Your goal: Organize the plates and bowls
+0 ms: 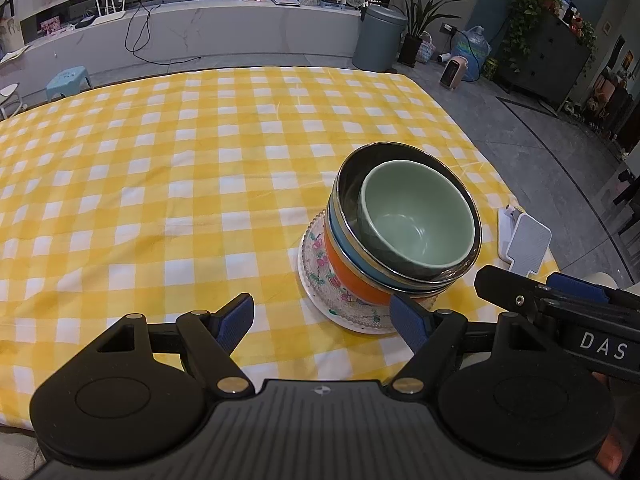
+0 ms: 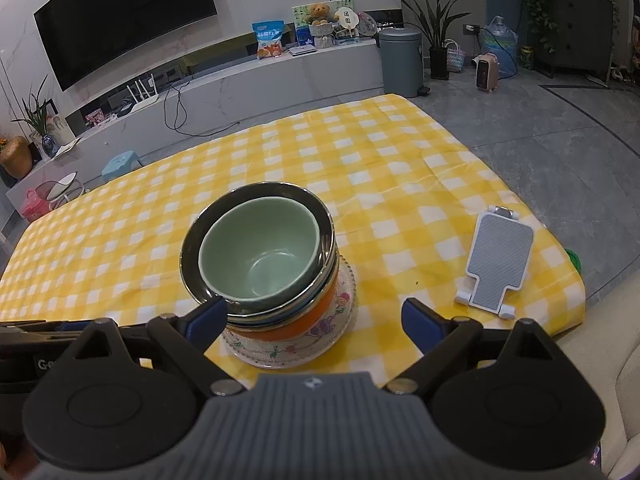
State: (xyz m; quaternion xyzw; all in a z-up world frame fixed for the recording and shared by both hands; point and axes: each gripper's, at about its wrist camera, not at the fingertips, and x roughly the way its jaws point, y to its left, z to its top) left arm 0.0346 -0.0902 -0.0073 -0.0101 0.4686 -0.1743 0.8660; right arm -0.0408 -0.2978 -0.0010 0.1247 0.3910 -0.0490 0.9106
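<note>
On the table covered by a yellow-and-white checked cloth (image 1: 160, 168) stands one stack: a clear patterned glass plate with painted flowers (image 1: 320, 276) at the bottom, an orange bowl (image 1: 346, 276) on it, a blue bowl (image 1: 340, 236) nested in that, then a shiny steel bowl (image 1: 348, 176), and a pale green ceramic bowl (image 1: 416, 216) sitting inside the steel one, leaning toward one side of its rim. Just beside the stack, near the cloth's edge, a white-and-grey folding phone stand (image 2: 500, 260) rests apart from the plate. Beyond the table are a grey lidded bin (image 2: 402, 60), a light blue stool (image 1: 66, 80) and a low white cabinet carrying a teddy bear (image 2: 320, 12). Only the right wrist view shows the large dark wall television (image 2: 128, 12); only the left wrist view shows the other tool's black arm marked with letters. The left gripper (image 1: 324, 322) is spread wide and empty, with the stack just ahead of its right finger. The right gripper (image 2: 316, 316) is likewise wide and empty, its left finger tip overlapping the steel rim in the picture; contact cannot be told.
</note>
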